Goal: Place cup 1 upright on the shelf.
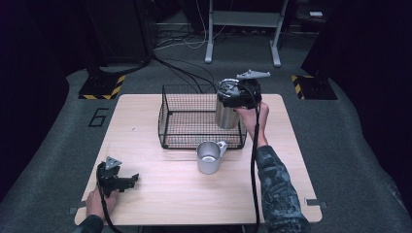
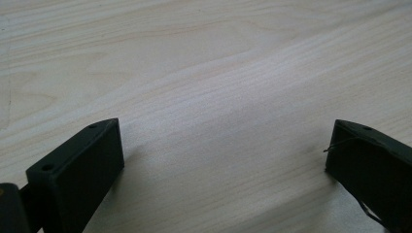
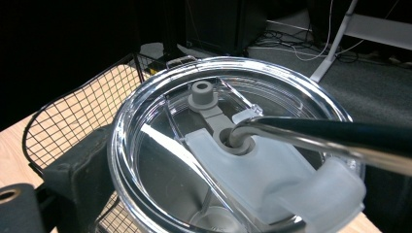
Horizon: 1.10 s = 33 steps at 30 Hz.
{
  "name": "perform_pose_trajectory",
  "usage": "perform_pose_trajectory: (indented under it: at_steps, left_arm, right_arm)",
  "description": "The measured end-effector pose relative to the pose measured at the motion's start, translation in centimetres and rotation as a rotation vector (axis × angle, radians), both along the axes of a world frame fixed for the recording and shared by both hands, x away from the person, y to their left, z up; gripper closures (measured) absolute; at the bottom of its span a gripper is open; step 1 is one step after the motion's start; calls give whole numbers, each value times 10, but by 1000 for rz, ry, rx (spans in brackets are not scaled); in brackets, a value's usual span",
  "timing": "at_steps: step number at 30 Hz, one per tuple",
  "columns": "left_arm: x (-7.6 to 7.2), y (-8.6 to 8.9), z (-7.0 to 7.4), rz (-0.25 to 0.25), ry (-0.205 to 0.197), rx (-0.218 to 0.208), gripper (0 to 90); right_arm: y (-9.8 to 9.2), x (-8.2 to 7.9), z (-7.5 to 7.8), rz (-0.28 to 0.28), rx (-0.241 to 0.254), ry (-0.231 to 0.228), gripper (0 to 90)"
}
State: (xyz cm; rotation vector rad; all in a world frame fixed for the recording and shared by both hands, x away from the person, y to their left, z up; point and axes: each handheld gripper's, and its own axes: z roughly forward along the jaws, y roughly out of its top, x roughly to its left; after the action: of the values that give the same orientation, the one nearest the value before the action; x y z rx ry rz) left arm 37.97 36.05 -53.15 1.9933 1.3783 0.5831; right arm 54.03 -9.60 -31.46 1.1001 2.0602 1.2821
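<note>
Hanging between the jaws of the right gripper, the steel tumbler is held upright over the right end of the wire basket, its base above the mesh floor. From the right gripper view the tumbler's clear lid sits right in front of the jaws, a metal straw running through the lid's hole, and one black jaw presses against the lid's left side; the other jaw is hidden behind the lid and straw. Just outside the basket's near wall, below the held tumbler, a metal mug stands on the wooden table with its handle toward the basket. Well apart from all this, at the near left corner, the left gripper rests low over the table, its jaws spread wide with bare wood between them.
</note>
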Motion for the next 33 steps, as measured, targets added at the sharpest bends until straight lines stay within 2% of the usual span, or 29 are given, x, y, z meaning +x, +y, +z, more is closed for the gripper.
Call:
perform_pose_trajectory:
  at_steps: [1, 8, 14, 19, 23, 28, 33]
  left_arm:
    - [0, 0, -1, 5, -11, -3, 0]
    - [0, 0, -1, 5, -10, -3, 0]
    - [0, 0, -1, 4, -8, -1, 0]
    - [0, 0, -1, 4, -8, -1, 0]
    - [0, 0, -1, 5, -9, -1, 0]
    - [0, 0, -1, 5, -8, -1, 0]
    - [0, -1, -1, 8, -12, -1, 0]
  right_arm:
    - [1, 1, -2, -3, 0, 6, 33]
    - [4, 6, -13, -7, -26, 27, 33]
    - [10, 11, -22, 1, -21, 48, 33]
    - [18, 14, -31, 12, -67, 58, 33]
    - [20, 16, -38, 8, -81, 62, 33]
    - [20, 19, -43, -6, -83, 89, 33]
    - [21, 23, -46, -16, -110, 92, 33]
